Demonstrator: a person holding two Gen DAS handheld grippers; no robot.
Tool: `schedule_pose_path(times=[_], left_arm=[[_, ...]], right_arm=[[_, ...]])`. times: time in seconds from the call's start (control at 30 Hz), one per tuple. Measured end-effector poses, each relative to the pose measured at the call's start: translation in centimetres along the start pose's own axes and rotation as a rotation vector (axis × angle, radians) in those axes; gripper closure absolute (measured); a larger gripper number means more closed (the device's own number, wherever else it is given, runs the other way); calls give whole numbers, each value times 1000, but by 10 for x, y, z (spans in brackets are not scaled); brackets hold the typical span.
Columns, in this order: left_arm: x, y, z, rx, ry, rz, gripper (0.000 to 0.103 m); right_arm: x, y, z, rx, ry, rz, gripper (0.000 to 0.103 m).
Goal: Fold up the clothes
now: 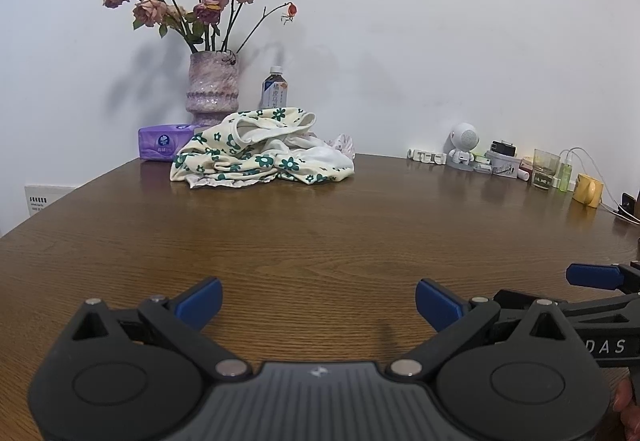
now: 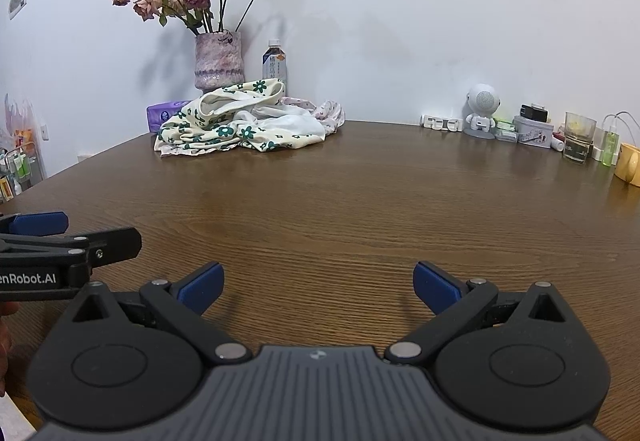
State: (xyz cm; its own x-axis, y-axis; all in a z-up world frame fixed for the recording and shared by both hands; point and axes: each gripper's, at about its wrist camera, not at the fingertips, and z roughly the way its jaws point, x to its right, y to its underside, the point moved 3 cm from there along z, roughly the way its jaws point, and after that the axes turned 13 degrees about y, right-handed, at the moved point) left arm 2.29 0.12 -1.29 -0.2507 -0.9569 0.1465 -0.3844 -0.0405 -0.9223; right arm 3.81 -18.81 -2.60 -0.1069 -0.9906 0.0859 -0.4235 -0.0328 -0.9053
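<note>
1. Over the near edge of the wooden table (image 1: 320, 225), the left gripper (image 1: 319, 303) hovers level, fingers spread wide, holding nothing.
2. Just beside it, the right gripper (image 2: 318, 287) is likewise spread and empty.
3. The crumpled clothes (image 1: 260, 153) lie far back, before the vase (image 1: 213, 89).

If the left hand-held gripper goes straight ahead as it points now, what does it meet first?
Probably nothing soon: the open left hand-held gripper faces bare table. The clothes pile lies far ahead, slightly left of its line; depth is unclear.
</note>
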Motion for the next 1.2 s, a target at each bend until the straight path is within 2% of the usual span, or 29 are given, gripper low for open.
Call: schedule_pose_path(times=[1.2], left_arm=[[-1, -1, 4, -19, -8, -6, 0]], right_arm=[[3, 0, 1, -18, -10, 29, 0]])
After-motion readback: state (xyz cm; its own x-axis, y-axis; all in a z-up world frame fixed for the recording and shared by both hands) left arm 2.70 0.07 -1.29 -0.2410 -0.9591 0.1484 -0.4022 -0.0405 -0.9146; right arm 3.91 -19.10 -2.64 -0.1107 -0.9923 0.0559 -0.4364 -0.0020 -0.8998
